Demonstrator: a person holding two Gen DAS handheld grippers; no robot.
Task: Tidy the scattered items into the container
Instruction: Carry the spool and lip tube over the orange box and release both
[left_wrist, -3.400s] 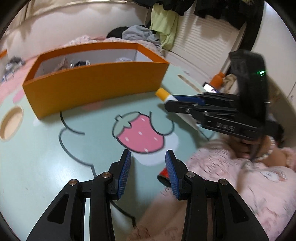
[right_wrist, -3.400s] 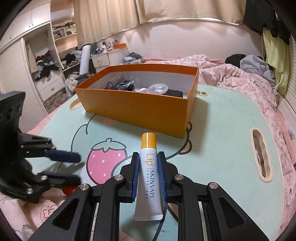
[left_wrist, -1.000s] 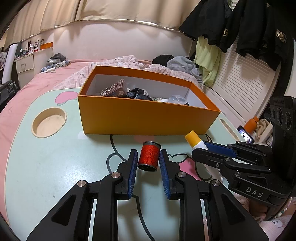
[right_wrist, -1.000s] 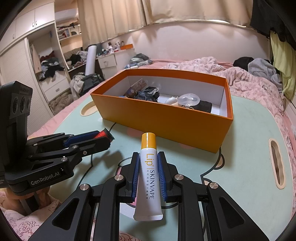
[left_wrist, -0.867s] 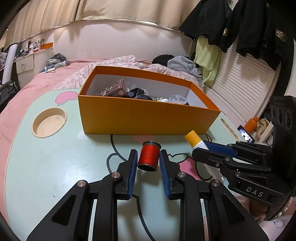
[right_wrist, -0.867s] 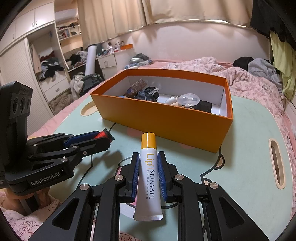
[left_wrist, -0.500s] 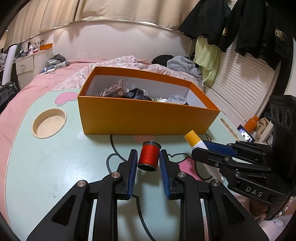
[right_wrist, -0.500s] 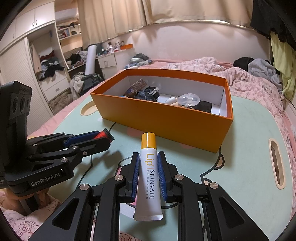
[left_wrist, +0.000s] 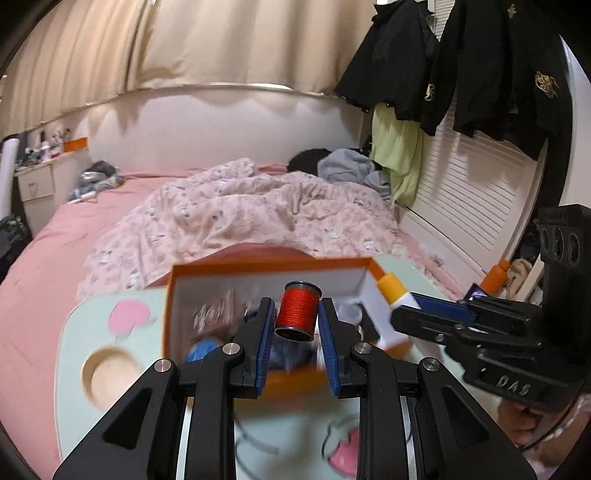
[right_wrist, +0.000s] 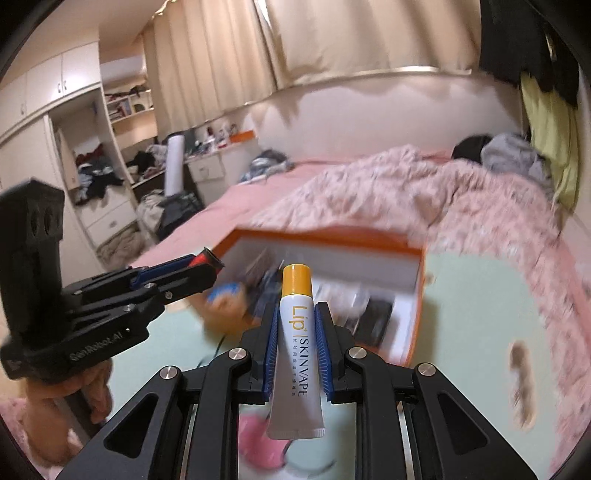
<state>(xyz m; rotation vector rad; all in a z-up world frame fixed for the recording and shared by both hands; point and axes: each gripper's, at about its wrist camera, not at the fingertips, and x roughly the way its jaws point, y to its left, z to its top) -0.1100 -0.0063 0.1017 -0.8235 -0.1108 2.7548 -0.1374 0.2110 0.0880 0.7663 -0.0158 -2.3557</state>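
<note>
My left gripper is shut on a red thread spool and holds it in the air over the near side of the open orange box. My right gripper is shut on a white lip balm tube with a yellow cap, held over the orange box. In the left wrist view the right gripper comes in from the right with the tube's yellow cap at the box's right corner. In the right wrist view the left gripper is at the left. The box holds several blurred items.
The box stands on a mint green table with a round cup recess at the left and a slot at the right. A pink bed with a rumpled blanket lies behind. Clothes hang at the right.
Both grippers have risen and moved forward, from low over the table in front of the box to above it. The spool and the tube stay gripped. The box looks blurred from the motion.
</note>
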